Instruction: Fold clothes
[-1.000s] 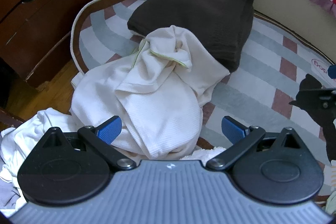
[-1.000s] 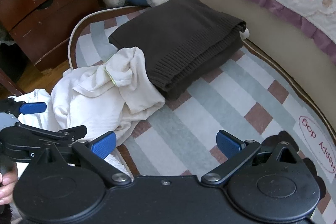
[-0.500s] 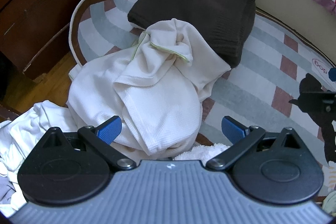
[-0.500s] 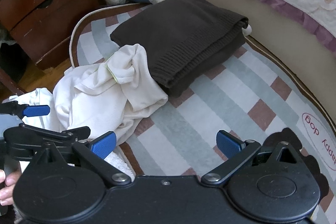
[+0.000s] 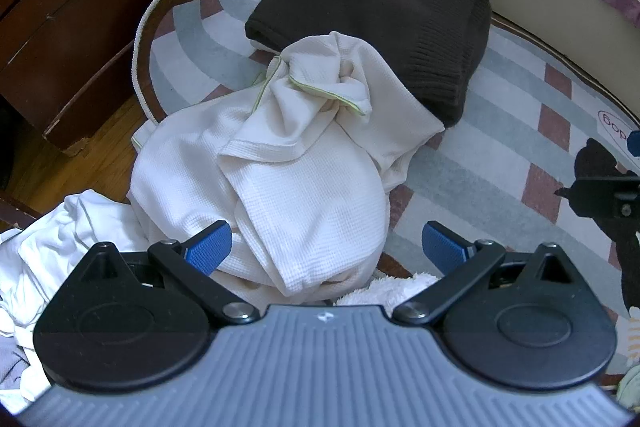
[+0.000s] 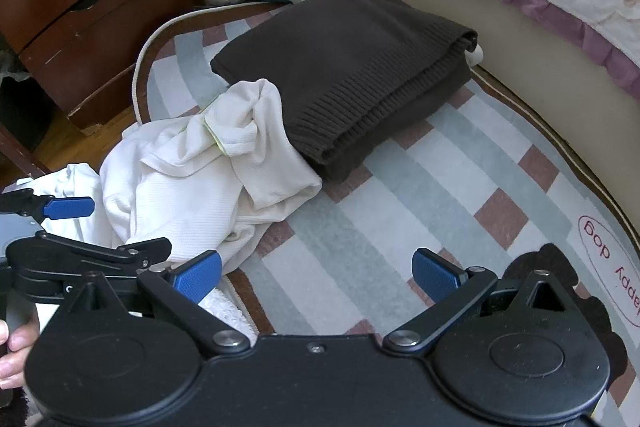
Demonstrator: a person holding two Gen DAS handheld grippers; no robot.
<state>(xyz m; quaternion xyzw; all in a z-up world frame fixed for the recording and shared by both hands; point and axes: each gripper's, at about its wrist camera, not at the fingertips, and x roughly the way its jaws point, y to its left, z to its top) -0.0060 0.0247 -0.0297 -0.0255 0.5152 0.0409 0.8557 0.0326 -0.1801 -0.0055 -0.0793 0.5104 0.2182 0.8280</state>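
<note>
Both the left gripper and right gripper gaped wide, empty; the crumpled white garment looked light, limp, best pinched at its near hem.

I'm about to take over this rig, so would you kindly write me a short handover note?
Left gripper: open, empty, over the crumpled white garment.
Right gripper: open, empty, over bare striped rug.
Done: dark brown knit lies folded on the rug, the white garment's edge resting against it.
Left: the white garment, plus more white cloth off the rug's near-left edge.
</note>
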